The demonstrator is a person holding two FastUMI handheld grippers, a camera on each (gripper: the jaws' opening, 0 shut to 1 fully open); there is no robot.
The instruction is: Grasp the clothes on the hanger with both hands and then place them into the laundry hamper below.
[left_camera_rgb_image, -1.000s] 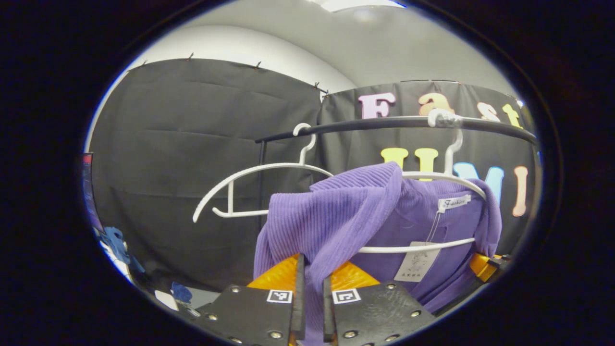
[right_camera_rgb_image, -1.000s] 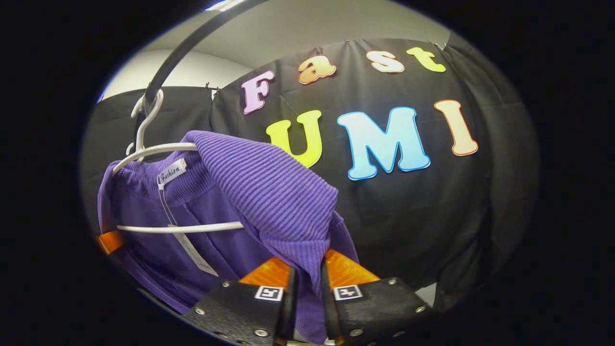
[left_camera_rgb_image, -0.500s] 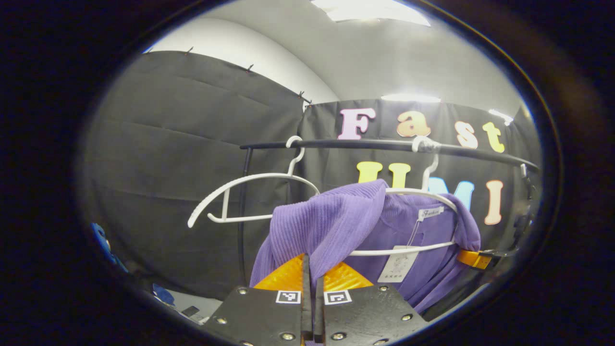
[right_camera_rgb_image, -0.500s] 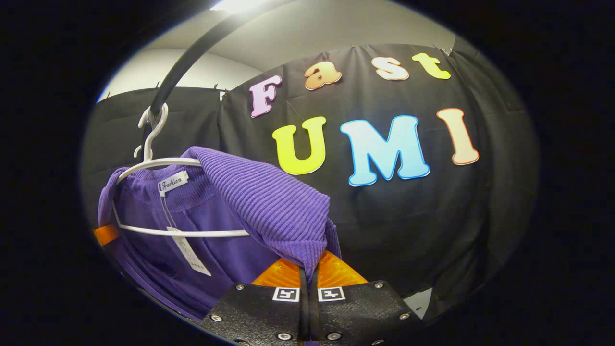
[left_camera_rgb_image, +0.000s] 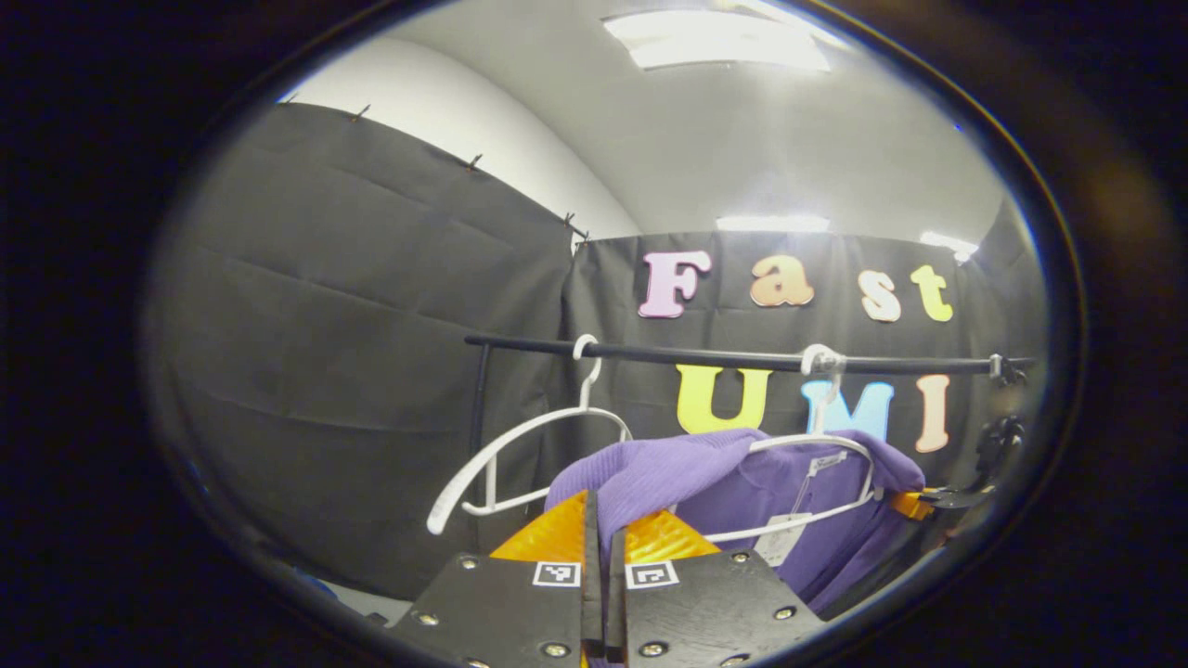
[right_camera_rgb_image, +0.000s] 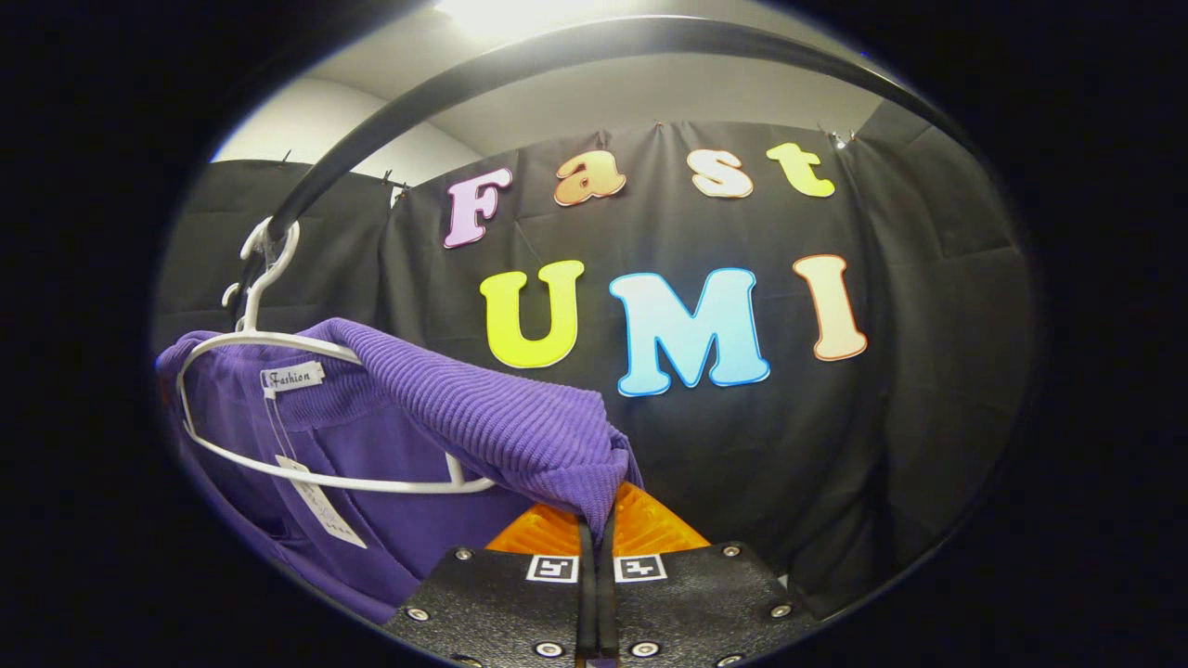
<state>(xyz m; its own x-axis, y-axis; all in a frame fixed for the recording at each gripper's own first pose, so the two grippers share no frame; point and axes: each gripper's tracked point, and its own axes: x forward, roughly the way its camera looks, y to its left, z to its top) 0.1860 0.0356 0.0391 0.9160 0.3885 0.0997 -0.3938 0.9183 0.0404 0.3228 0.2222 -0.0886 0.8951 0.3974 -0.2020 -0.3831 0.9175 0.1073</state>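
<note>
A: Black cloth wall (right_camera_rgb_image: pixel 891 390) behind, black rail (left_camera_rgb_image: pixel 724 355) across w/ two white hangers.

B: Purple garment (right_camera_rgb_image: pixel 371 445)?

A: On the right-hand hanger (left_camera_rgb_image: pixel 817 443), ribbed shoulders pulled fwd off both ends. Other hanger (left_camera_rgb_image: pixel 520 455) bare, just beside it.

B: Grippers?

A: Left gripper (left_camera_rgb_image: pixel 603 557) clamped on one shoulder, right gripper (right_camera_rgb_image: pixel 594 547) on the other; fabric pinched btw both fingers each. Paper tag (right_camera_rgb_image: pixel 320 506) dangles from collar.

Purple ribbed garment (right_camera_rgb_image: pixel 483 427) draped on white hanger (right_camera_rgb_image: pixel 306 478), shoulders pinched
</note>
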